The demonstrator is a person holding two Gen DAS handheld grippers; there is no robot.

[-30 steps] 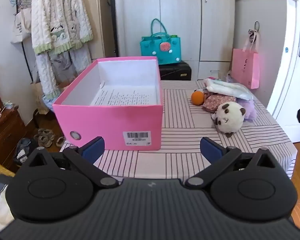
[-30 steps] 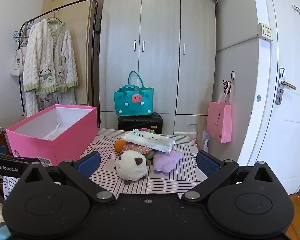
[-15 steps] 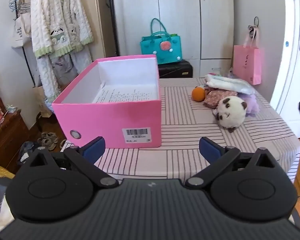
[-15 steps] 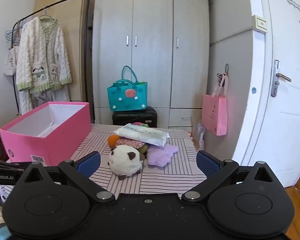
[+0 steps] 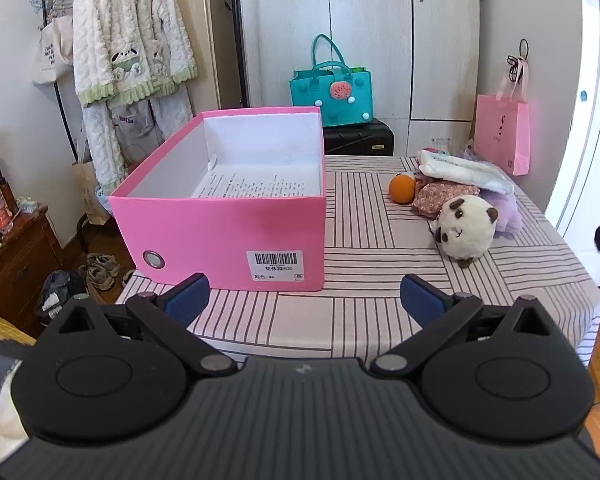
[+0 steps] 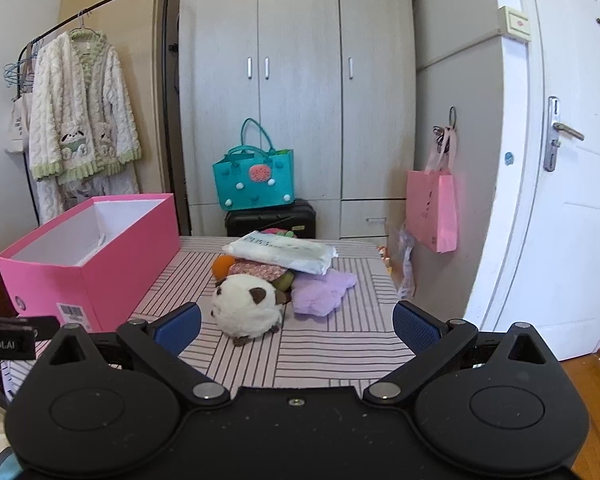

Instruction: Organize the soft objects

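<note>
Right, your left gripper [image 5: 304, 296] and right gripper [image 6: 296, 326] both gape wide, holding nothing; panda plush [image 6: 247, 307] sits at eleven o'clock from the right, pink box [image 5: 228, 216] at nine.

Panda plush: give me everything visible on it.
The panda plush is round, fluffy, cream-white with dark brown ears, eye patches and small feet. It lies tipped on the striped tablecloth, nearest of the soft pile, against the floral pouch and lilac plush. Neither claw touches it.
</note>
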